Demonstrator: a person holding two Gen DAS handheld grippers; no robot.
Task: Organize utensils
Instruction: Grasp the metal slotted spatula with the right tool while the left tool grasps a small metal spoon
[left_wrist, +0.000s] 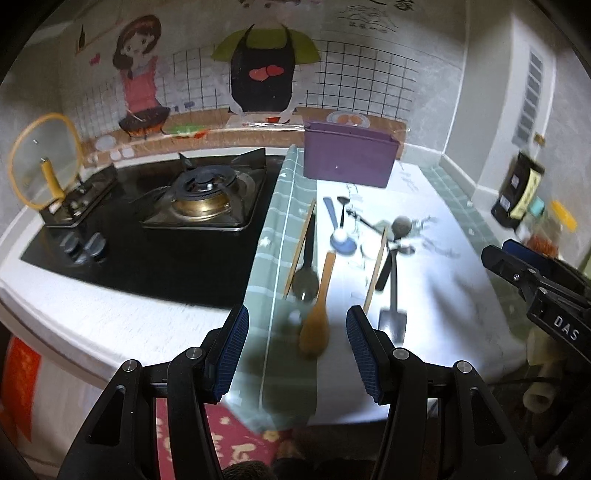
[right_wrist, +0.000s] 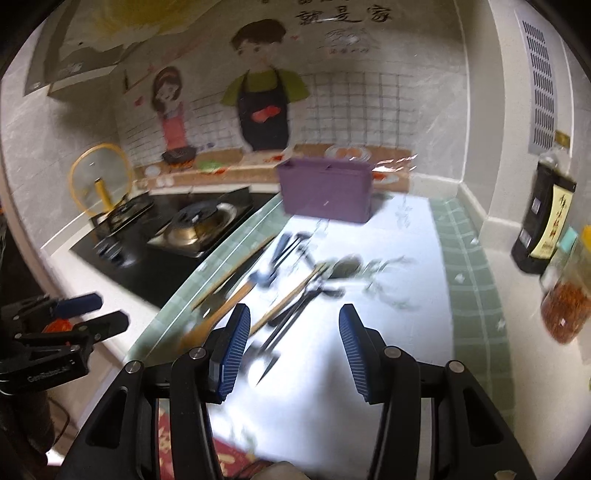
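Both claws are hovering at the near edge of the table, each with its blue pads spread wide and nothing between them. In the left wrist view, the left claw is hanging just over the bowl of a wooden spoon, which is lying along the green border of the mat. A dark spoon and a chopstick are lying just left of it, and a black spatula with a second chopstick is lying to its right. Farther back, a blue spoon and a tangle of smaller utensils, too blurred to sort out, are crowding the middle of the mat.

The right claw is sitting over the white centre of the mat, with the same scatter of utensils reaching under its left pad; the picture is smeared by motion.

A purple holder is standing upright at the far end of the mat, near the wall, well apart from the utensils, with bare mat between them. To the left, the gas stove is taking up the table beside the mat's edge, and a glass lid is propped at the far left. On the right, a dark bottle and a jar are standing near the wall, leaving open mat on that side.
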